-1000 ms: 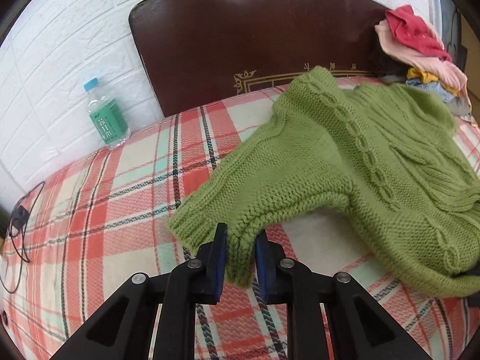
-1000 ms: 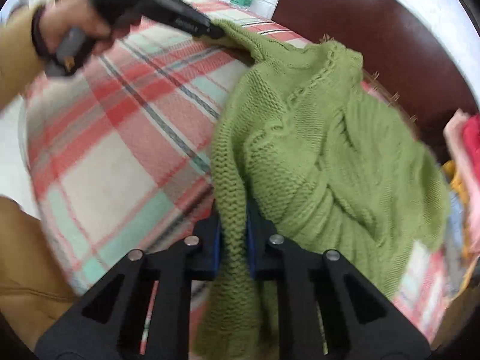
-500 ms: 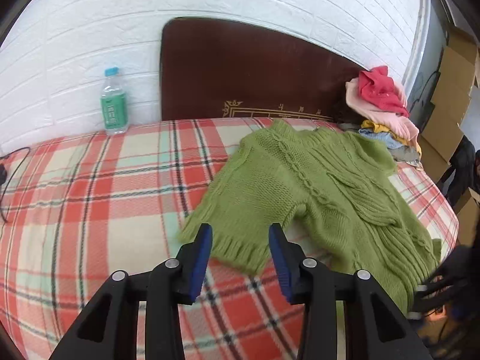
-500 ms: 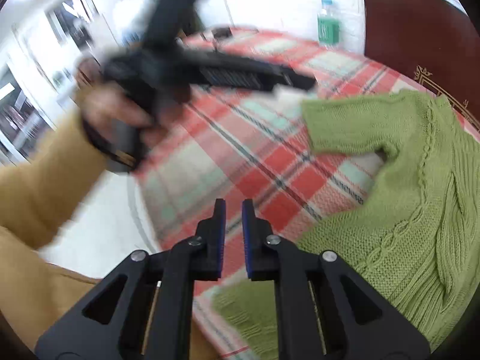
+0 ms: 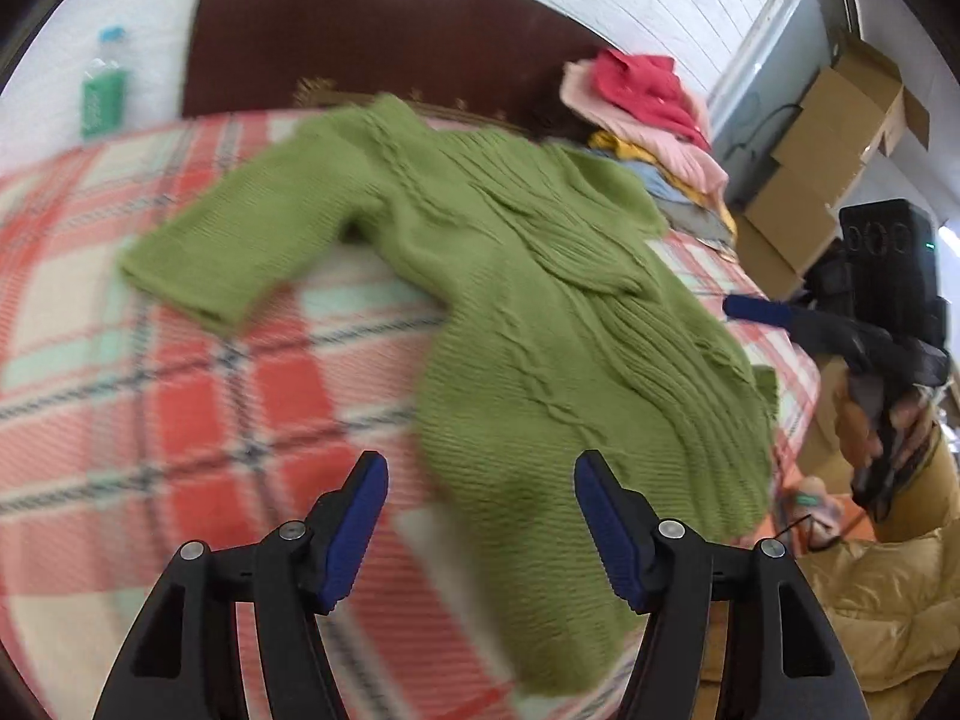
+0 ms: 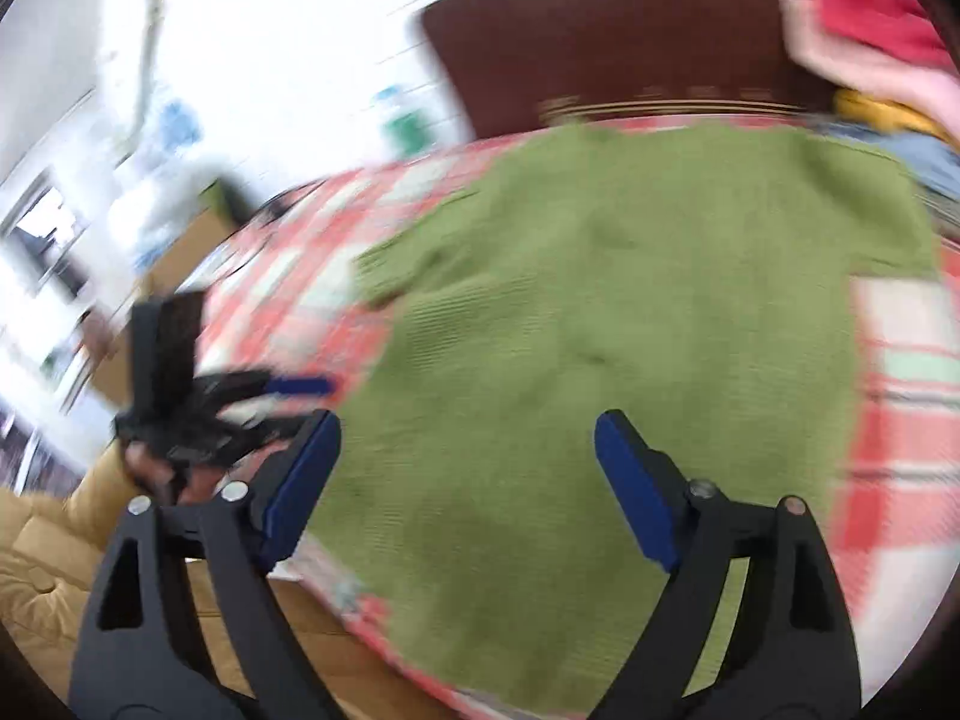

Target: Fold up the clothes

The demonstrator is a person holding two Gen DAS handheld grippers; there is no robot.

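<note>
A green knitted sweater (image 5: 540, 312) lies spread on the red plaid bed cover (image 5: 180, 408), one sleeve reaching left toward the headboard side. My left gripper (image 5: 480, 531) hovers over the sweater's lower hem, its jaws opening and nothing pressed between the blue pads. In the right wrist view the same sweater (image 6: 600, 330) fills the blurred middle, and my right gripper (image 6: 468, 480) hangs above it, jaws opening wide, holding nothing. Each gripper also shows in the other's view: the right gripper (image 5: 762, 312) at the bed's right edge, the left gripper (image 6: 300, 387) at the left.
A pile of clothes (image 5: 648, 102), red and pink on top, sits against the dark wooden headboard (image 5: 360, 36). A green-labelled water bottle (image 5: 102, 90) stands by the white brick wall. Cardboard boxes (image 5: 828, 138) stack beyond the bed's right side. A tan jacket sleeve (image 5: 888, 588) shows low right.
Both grippers let go of the sweater and opened wide. The sleeve and hem dropped onto the bed cover. Both hands pulled back and swung toward the sweater's lower edge.
</note>
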